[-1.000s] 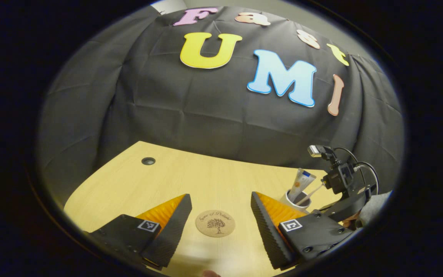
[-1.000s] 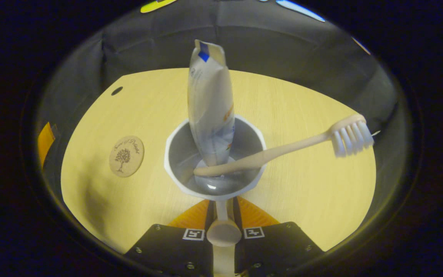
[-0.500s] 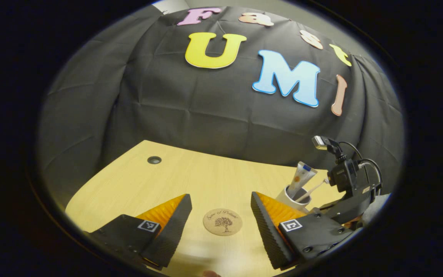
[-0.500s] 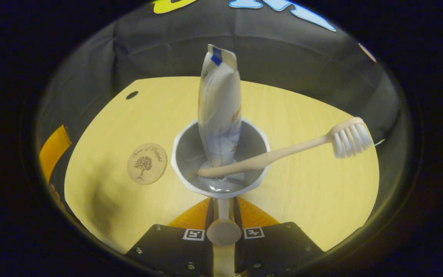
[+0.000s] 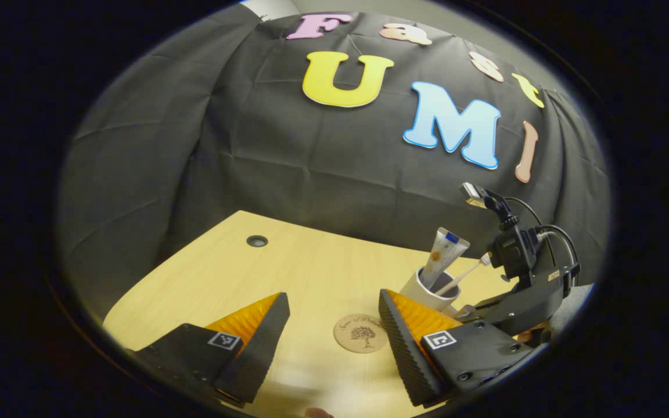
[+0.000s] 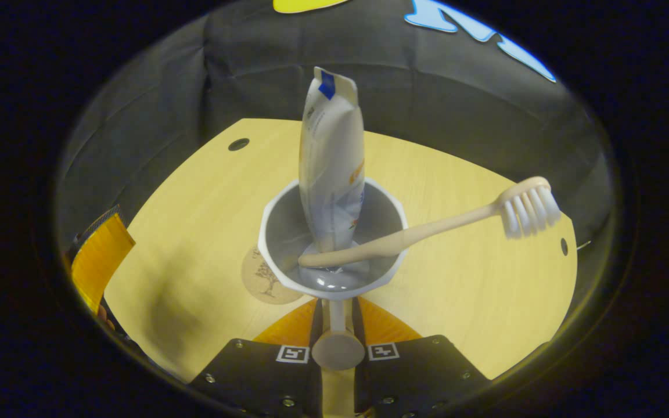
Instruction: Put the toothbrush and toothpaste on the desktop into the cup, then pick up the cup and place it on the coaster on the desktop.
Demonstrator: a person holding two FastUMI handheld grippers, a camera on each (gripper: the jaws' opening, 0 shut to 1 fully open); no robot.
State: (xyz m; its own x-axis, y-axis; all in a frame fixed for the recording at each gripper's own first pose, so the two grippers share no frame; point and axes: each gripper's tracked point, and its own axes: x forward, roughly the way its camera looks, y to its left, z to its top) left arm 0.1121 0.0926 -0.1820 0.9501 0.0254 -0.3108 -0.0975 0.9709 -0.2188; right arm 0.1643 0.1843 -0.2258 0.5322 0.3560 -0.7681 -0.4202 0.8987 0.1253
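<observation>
Overhead, faceted white cup [image 6: 333,244], soft crinkled toothpaste [image 6: 331,168], round cork coaster [image 5: 360,333]

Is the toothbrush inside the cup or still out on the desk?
Inside. The toothbrush has its handle end down in the cup, beside the toothpaste, with its bristled head sticking out over the rim.

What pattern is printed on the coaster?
A dark tree under a line of script on the tan coaster; clearest in the left gripper view.

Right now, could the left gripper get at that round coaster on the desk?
Probably yes. The left gripper is open, with the coaster lying flat between its fingers on the desk. The cup, held by the right gripper, looks nearly over it, though.
</observation>
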